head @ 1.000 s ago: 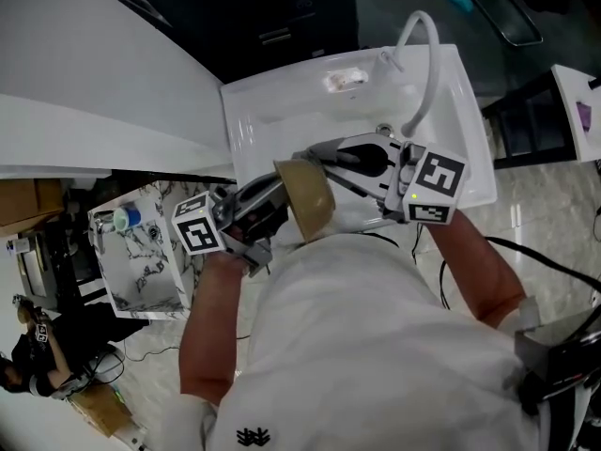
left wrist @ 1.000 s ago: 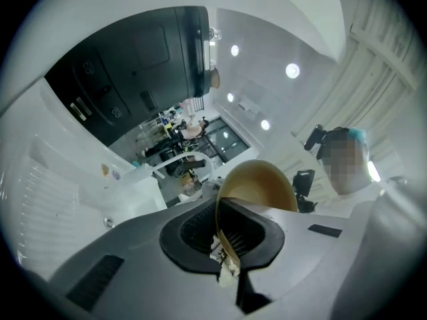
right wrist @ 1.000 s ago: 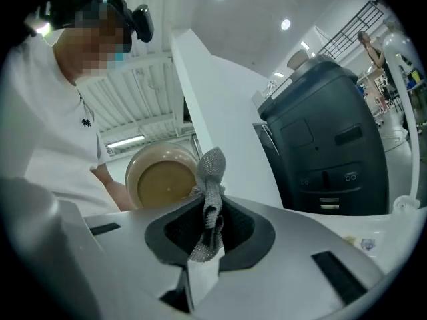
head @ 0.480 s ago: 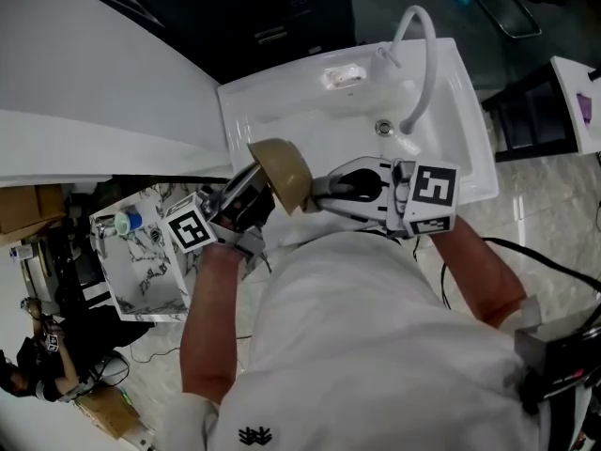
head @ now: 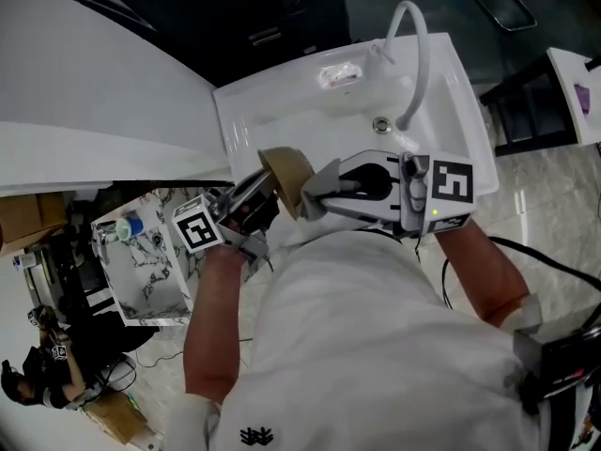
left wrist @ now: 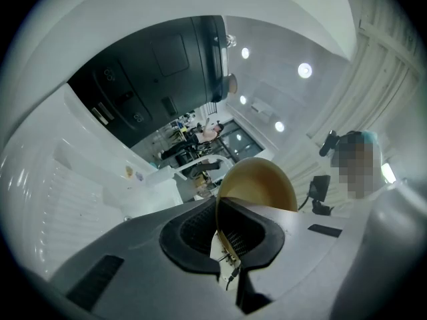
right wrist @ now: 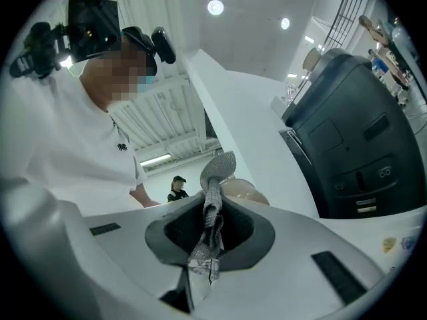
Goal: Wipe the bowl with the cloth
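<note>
A tan bowl is held up on edge over the front of the white sink. My left gripper is shut on the bowl's rim; in the left gripper view the bowl stands upright between the closed jaws. My right gripper comes in from the right and reaches the bowl. It is shut on a grey cloth, whose free end sticks up past the jaws toward the bowl.
A white curved faucet and a drain are at the sink's right side. A soap dish sits at the back rim. A marbled box stands lower left. A dark appliance stands behind the sink.
The bowl and left gripper moved left and up, away from the body, tilting the bowl more on edge. The right gripper followed it to the left with the cloth.
</note>
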A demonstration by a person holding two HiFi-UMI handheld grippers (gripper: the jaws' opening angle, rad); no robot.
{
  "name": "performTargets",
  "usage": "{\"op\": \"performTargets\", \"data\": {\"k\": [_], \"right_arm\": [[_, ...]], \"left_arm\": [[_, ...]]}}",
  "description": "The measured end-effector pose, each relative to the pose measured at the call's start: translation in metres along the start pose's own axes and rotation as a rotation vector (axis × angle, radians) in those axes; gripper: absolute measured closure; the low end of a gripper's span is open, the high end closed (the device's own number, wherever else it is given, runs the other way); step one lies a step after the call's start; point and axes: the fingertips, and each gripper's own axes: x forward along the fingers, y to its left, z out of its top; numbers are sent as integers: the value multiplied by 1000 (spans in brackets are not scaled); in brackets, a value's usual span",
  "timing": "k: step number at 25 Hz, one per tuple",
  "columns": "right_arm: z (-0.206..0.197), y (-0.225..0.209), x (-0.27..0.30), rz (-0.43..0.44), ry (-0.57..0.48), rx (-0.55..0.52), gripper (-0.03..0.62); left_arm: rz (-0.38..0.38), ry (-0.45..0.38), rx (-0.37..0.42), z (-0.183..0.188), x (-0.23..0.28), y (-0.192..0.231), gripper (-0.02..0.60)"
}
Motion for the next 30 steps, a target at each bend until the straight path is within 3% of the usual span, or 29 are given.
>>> {"op": "performTargets", "data": {"k": [7, 14, 22, 27, 30], "right_arm": [[23, -22, -11, -88, -96, 1, 551], [12, -47, -8, -186, -54, -3, 551], [-12, -49, -7, -199, 5, 46, 551], [-24, -37, -8, -153, 36, 64, 551], [-23, -27, -7, -113, 28, 68, 551]], "left_arm": [[-54, 90, 9, -19, 8, -9, 563], [-147, 128, 38, -34, 16, -33, 563], [-179, 21, 13, -15, 5, -39, 563], [-182, -62, -27, -1, 0, -35, 563], [-172, -63, -37, 0, -2, -30, 563]]}}
